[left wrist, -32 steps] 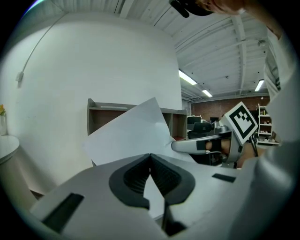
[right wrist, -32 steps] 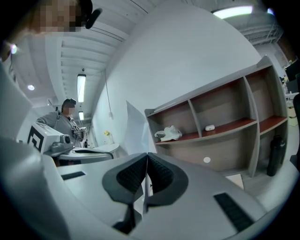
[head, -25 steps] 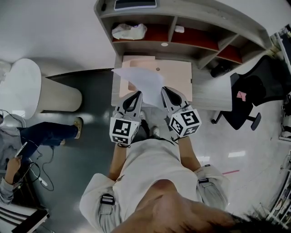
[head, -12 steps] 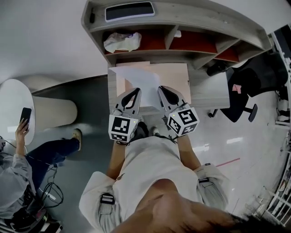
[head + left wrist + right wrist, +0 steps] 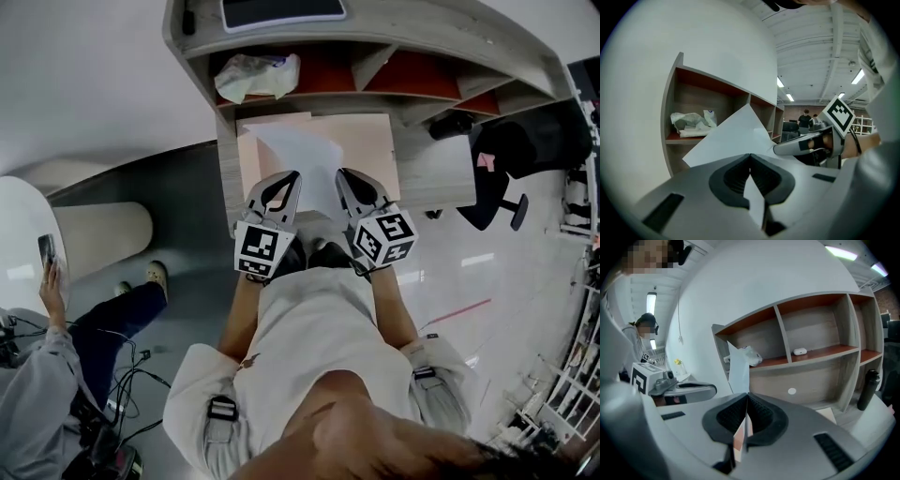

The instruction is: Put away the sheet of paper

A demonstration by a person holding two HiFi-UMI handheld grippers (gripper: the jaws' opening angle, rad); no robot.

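A white sheet of paper (image 5: 305,161) hangs in the air over the desk, held by its near edge between both grippers. My left gripper (image 5: 292,175) is shut on the sheet's near left part. The right gripper (image 5: 343,173) is shut on its near right part. In the left gripper view the sheet (image 5: 736,138) rises from the shut jaws toward the shelves, with the other gripper (image 5: 806,143) beside it. Seen edge-on in the right gripper view, the sheet (image 5: 739,373) stands up from the shut jaws. A pale pink mat (image 5: 370,150) lies on the desk under the paper.
A shelf unit (image 5: 394,37) with red-backed cubbies stands behind the desk (image 5: 436,173). A crumpled bag (image 5: 258,75) fills its left cubby and a small white case (image 5: 800,351) sits in another. A dark bottle (image 5: 865,389) stands at the right. An office chair (image 5: 511,178) and a seated person (image 5: 56,366) flank the desk.
Both grippers have carried the sheet forward and lower toward the desk; the desk and shelves now sit closer under them. The seated person at left has shifted.
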